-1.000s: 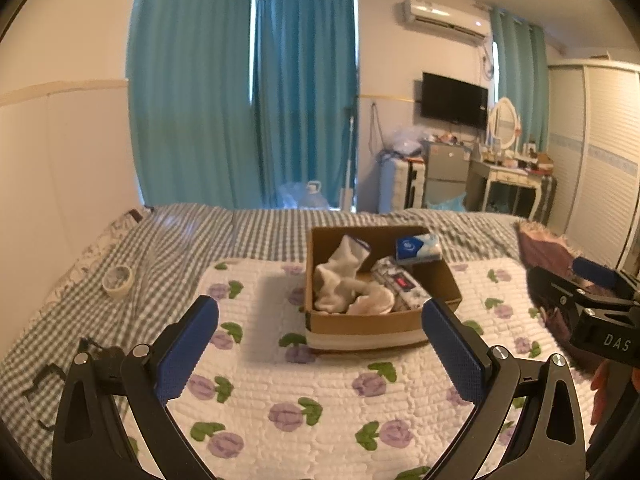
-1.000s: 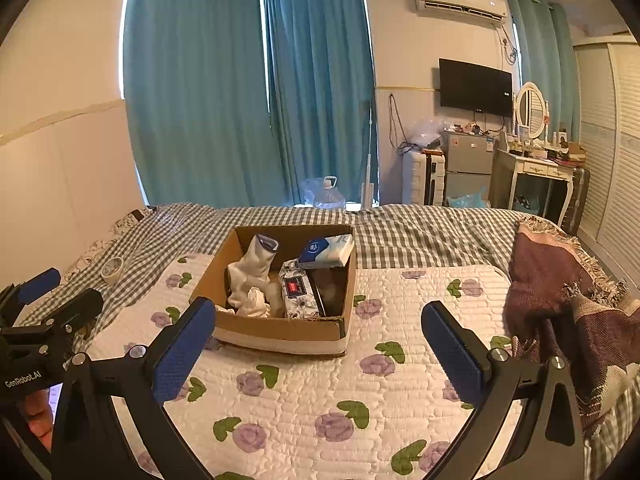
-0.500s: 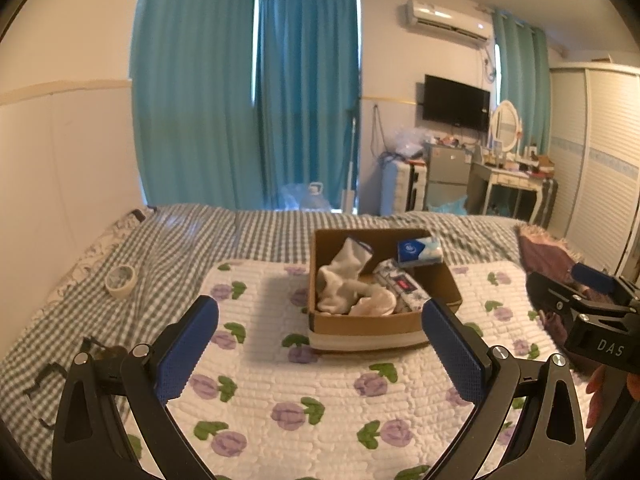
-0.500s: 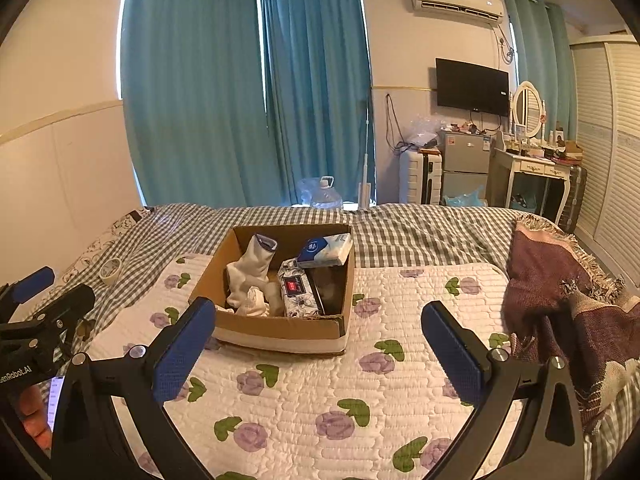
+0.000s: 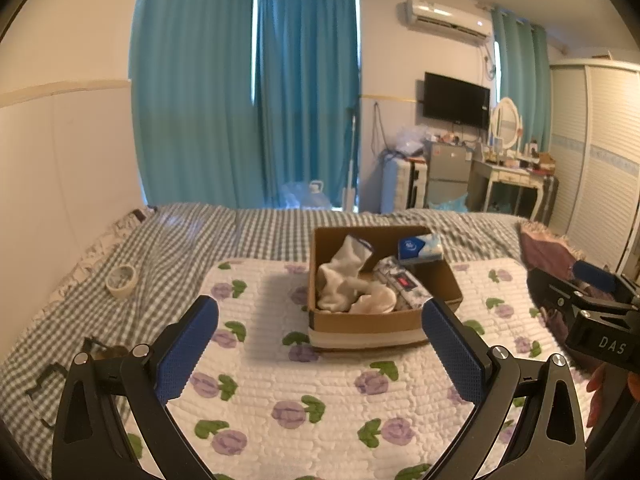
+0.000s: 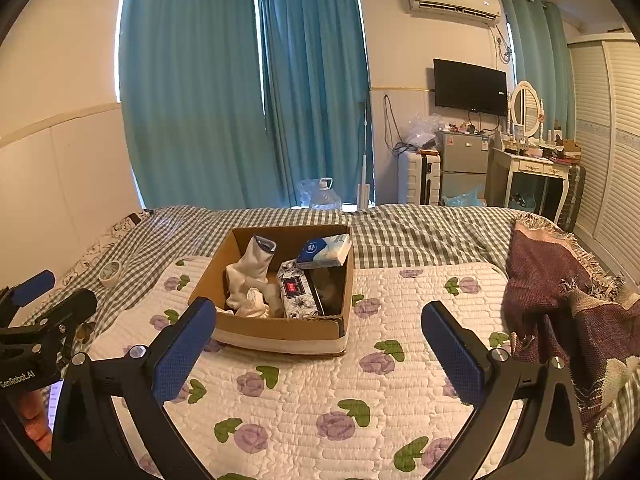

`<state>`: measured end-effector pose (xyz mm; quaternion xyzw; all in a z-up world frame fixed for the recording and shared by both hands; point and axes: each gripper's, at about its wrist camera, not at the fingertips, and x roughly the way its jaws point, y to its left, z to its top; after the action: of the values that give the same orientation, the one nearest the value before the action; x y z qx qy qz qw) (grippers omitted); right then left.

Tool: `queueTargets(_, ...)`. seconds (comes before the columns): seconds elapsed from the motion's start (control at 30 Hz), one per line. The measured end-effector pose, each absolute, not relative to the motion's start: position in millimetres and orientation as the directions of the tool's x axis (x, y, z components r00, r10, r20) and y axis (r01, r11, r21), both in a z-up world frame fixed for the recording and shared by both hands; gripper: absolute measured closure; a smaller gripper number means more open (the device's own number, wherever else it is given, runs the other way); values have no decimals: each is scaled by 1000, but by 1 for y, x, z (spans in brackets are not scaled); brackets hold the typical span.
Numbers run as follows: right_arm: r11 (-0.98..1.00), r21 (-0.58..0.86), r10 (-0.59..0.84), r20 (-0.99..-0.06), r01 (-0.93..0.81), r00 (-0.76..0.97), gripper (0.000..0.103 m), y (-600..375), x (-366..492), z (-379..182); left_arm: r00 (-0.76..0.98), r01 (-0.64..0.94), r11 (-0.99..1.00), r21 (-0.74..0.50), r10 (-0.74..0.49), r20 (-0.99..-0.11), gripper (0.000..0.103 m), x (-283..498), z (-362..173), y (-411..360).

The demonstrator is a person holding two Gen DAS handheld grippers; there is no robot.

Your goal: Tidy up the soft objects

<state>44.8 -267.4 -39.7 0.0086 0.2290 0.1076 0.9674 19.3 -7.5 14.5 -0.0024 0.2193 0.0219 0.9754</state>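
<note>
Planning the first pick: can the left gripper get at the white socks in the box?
Probably yes: left gripper is open, cardboard box has no lid, and white socks lie uncovered on top.

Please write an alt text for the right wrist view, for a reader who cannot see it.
An open right gripper hovers over a floral quilt before a cardboard box holding white socks and tissue packs. A maroon blanket lies at right.
</note>
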Motion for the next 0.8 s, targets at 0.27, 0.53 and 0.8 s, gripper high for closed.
queueTargets(0.27, 977, 66, 210, -445, -202, 870, 0, -266, 45, -41, 902, -42, 999, 6, 41, -430, 0, 19, 15, -9)
queueTargets(0.53, 977, 67, 210, -445, -201, 871, 0, -266, 44, -41, 902, -39, 999, 7, 38, -430, 0, 19, 16, -10)
queueTargets(0.8, 977, 68, 213, -445, -204, 870, 0, -265, 45, -42, 902, -38, 999, 7, 37, -431, 0, 20, 17, -10)
